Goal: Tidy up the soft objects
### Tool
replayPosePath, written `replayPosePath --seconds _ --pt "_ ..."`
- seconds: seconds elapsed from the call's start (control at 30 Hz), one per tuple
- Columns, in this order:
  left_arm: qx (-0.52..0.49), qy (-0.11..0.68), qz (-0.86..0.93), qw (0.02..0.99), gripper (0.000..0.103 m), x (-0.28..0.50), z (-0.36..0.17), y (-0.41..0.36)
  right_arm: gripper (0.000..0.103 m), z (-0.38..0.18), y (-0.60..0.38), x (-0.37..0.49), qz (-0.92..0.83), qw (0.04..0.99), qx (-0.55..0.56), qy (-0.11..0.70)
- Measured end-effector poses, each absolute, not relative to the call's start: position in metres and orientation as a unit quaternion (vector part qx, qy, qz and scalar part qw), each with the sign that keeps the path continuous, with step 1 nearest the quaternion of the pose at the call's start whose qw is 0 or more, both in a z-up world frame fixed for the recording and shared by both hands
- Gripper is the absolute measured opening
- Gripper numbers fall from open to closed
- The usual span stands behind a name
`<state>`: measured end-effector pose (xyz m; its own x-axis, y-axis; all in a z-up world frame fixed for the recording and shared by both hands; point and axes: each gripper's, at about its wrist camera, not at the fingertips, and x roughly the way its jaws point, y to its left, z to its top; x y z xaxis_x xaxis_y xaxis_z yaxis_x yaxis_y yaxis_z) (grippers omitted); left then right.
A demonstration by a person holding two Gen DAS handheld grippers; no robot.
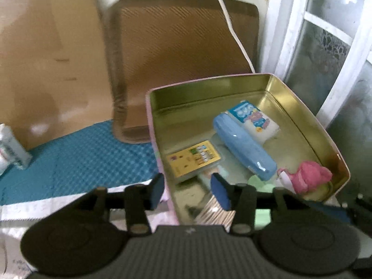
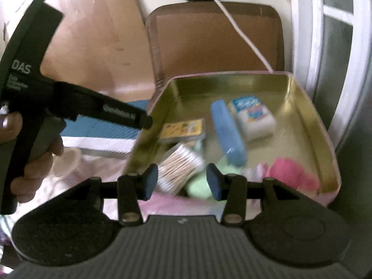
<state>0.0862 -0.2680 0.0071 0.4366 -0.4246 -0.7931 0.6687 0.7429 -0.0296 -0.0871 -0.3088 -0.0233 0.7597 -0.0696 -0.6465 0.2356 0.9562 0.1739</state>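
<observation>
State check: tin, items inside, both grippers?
gold tin: lid off, items inside
blue case: closed, lying flat
tissue pack: lying beside the case
yellow box: closed, flat
cotton swabs: bundled, in tin
pink cloth: crumpled in corner
left gripper: open, empty
right gripper: open, empty

I see bare floor in the tin's far-left corner; the blue case, tissue pack, yellow box and cotton swabs crowd the rest.

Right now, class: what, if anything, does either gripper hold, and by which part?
Nothing. The left gripper and the right gripper both stand open and empty above the tin.
</observation>
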Motion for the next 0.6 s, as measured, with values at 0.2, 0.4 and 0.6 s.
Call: replayPosePath --seconds 0.2,0.4,0.6 --pt "0.137 0.405 -0.290 0.856 0.076 0.072 0.018 -0.220 0.059 -0.018 -0.289 -0.082 -0.075 0.933 0.126 0.329" --pt "0.139 0.391 -0.268 0.870 0.100 0.059 0.024 -0.178 0.067 -0.020 -0.274 -0.069 -0.065 0.927 0.165 0.330" --pt "0.137 0.388 -0.256 0.875 0.103 0.061 0.022 -0.148 0.067 -0.021 -0.251 -0.056 -0.075 0.922 0.162 0.343"
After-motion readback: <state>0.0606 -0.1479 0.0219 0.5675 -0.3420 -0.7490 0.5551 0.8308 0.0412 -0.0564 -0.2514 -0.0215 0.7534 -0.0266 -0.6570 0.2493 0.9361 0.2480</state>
